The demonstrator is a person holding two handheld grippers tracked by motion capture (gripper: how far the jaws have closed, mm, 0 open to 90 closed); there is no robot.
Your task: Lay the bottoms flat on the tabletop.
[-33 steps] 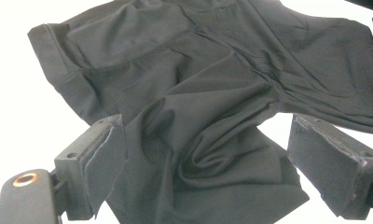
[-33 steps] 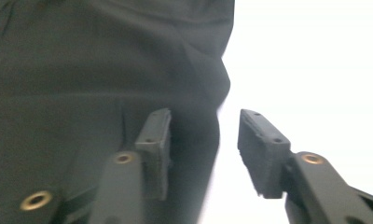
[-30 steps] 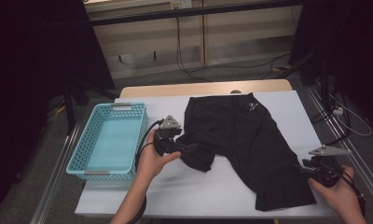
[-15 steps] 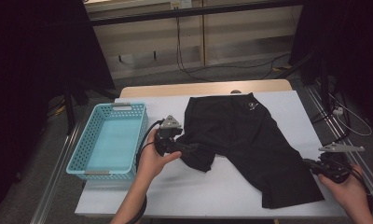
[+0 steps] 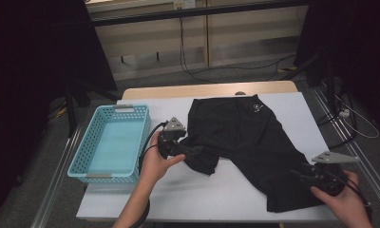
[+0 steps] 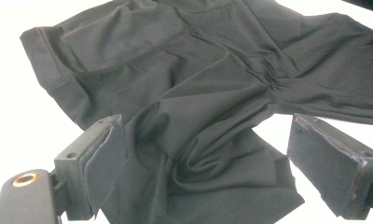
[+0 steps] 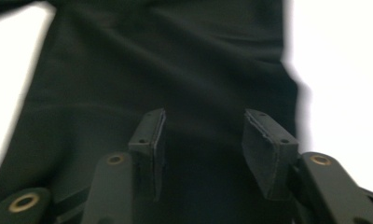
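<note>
Stretching across the white tabletop (image 5: 212, 194) is a pair of black shorts (image 5: 247, 137), waistband toward twelve o'clock, one leg bunched toward nine o'clock and the other running down to five o'clock. At nine o'clock of the shorts sits a light blue basket (image 5: 90, 164), well apart from the cloth. The left gripper (image 5: 190, 151), held in the left hand (image 5: 156, 164), is at the crumpled leg; in the left gripper view its jaws stand wide apart with the rumpled fabric (image 6: 208, 154) lying between them, nothing clamped. Down at five o'clock the right gripper (image 5: 304, 175), in the right hand (image 5: 342, 202), meets the hem of the other leg; in the right gripper view its jaws are parted over the dark cloth (image 7: 175, 60), gripping nothing.
</note>
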